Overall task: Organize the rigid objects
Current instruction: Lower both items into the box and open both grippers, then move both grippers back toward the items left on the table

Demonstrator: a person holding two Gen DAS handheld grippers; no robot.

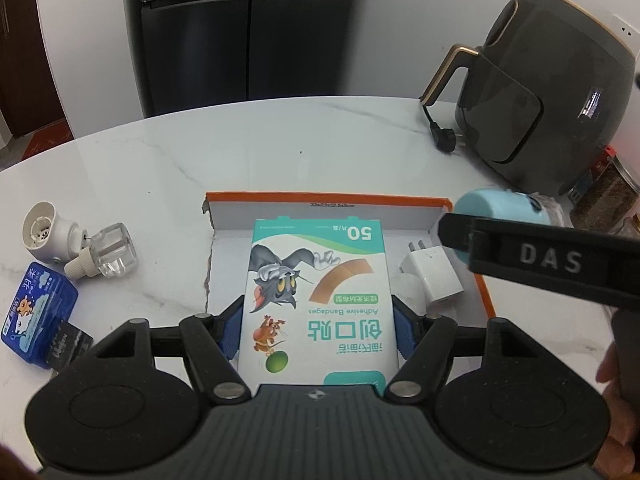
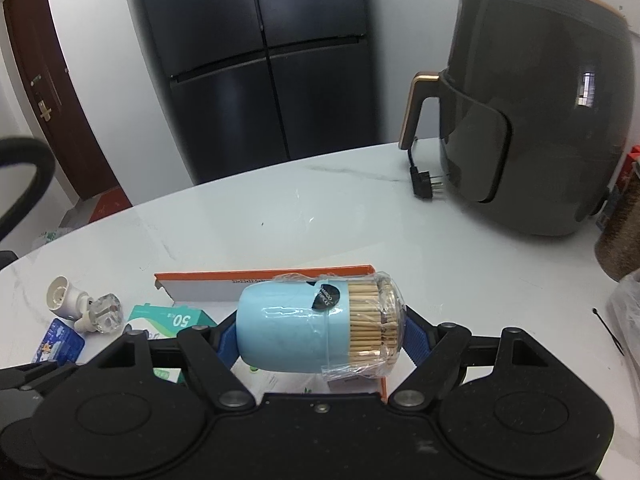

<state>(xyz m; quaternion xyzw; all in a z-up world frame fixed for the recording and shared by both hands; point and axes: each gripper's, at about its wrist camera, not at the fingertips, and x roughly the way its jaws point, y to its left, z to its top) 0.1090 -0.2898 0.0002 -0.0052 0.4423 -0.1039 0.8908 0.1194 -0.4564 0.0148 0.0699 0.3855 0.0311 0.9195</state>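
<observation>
My left gripper [image 1: 319,328] is shut on a bandage box [image 1: 318,296] printed with a cartoon cat, held over the orange-rimmed white tray [image 1: 328,200]. A white charger plug [image 1: 432,276] lies in the tray's right part. My right gripper [image 2: 318,334] is shut on a light blue toothpick jar [image 2: 316,326], held sideways above the tray [image 2: 264,274]; the jar also shows in the left wrist view [image 1: 500,208]. The bandage box shows partly below it [image 2: 172,318].
A white mosquito-repellent plug with clear bottle [image 1: 80,244] and a blue box [image 1: 38,312] lie left of the tray. A dark air fryer [image 1: 560,100] with a loose power plug [image 1: 444,140] stands at the back right. Jars [image 2: 620,232] stand at the right.
</observation>
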